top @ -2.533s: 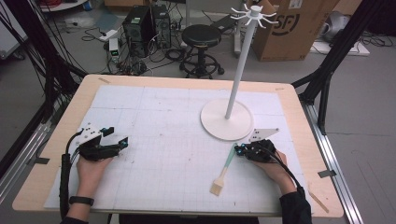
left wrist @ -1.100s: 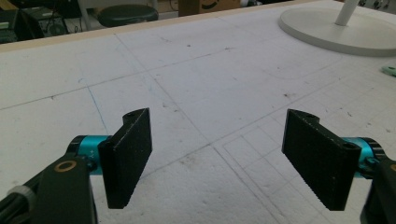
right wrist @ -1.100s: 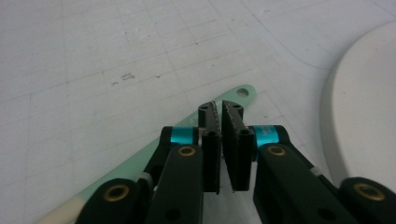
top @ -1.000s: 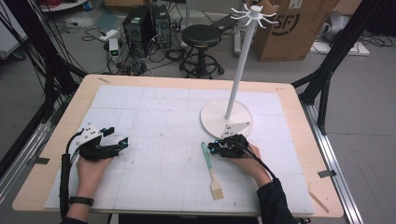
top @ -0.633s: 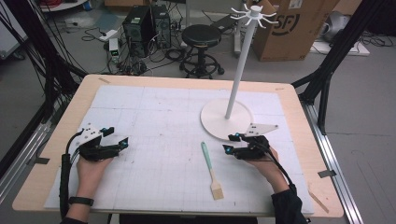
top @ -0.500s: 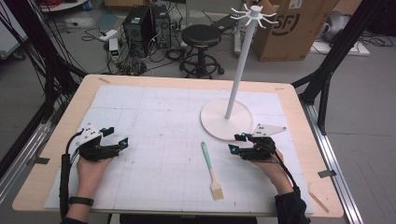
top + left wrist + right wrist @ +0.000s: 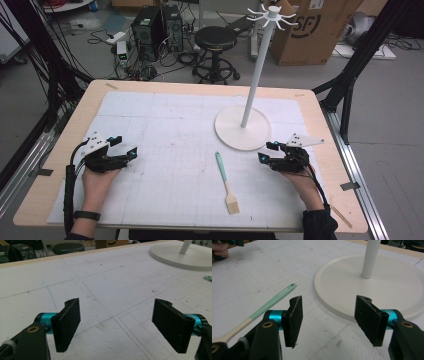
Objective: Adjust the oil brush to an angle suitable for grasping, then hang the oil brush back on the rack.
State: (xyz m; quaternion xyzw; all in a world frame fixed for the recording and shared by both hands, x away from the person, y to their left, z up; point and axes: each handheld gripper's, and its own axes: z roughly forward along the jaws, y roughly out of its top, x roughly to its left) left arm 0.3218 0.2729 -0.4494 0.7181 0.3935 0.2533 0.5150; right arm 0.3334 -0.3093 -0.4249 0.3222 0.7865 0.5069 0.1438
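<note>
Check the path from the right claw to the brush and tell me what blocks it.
Nothing visible does. The right claw sits open on the mat, and the brush lies flat to its left with bare mat between them. The stand's round base lies beyond both, off that line.

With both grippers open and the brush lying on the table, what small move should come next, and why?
Probably move the right gripper left toward the brush handle. Its jaws stand open and empty, the brush lies free beside it, and the left gripper is farther away.
</note>
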